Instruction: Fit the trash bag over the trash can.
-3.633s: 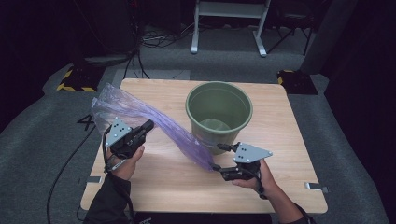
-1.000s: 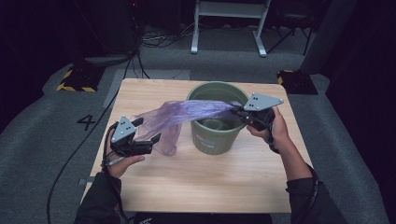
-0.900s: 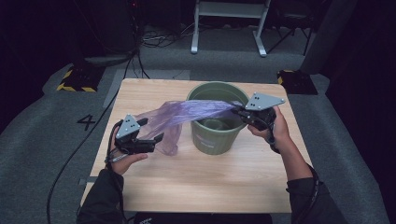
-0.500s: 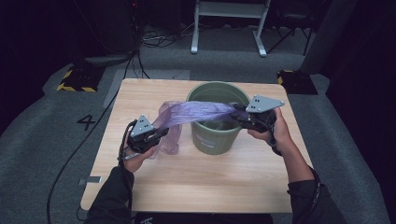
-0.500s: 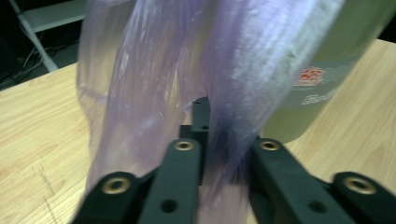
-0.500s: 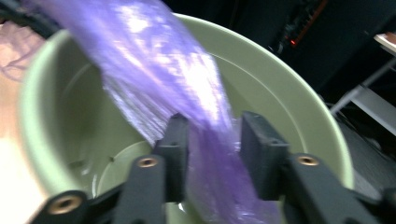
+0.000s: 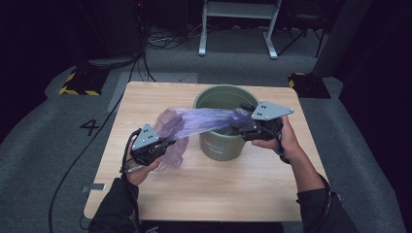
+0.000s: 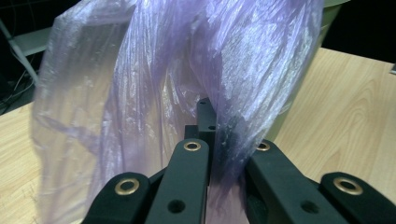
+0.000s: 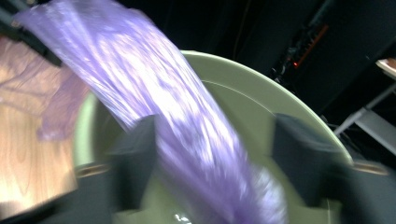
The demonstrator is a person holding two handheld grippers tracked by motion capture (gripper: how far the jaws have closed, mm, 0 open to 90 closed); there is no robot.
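Left gripper [image 7: 163, 144] has just clamped down on the near end of the purple plastic bag [image 7: 204, 121], jaws closed tight on a bunched fold, as the left gripper view shows with the film [image 8: 224, 70] rising out from between them. Over at the far end, the right gripper [image 7: 239, 127] sits above the rim of the green bin [image 7: 218, 143], and its jaws have just been opening: in the right gripper view they stand apart with the bag [image 9: 187, 121] running loose between them, pads off it. So the bag stretches as one long band across the counter [image 7: 243, 189], low by the left gripper, up and over the bin's mouth toward the right. My read: the left gripper now carries it alone, and the bag's mouth wants spreading over that rim next.
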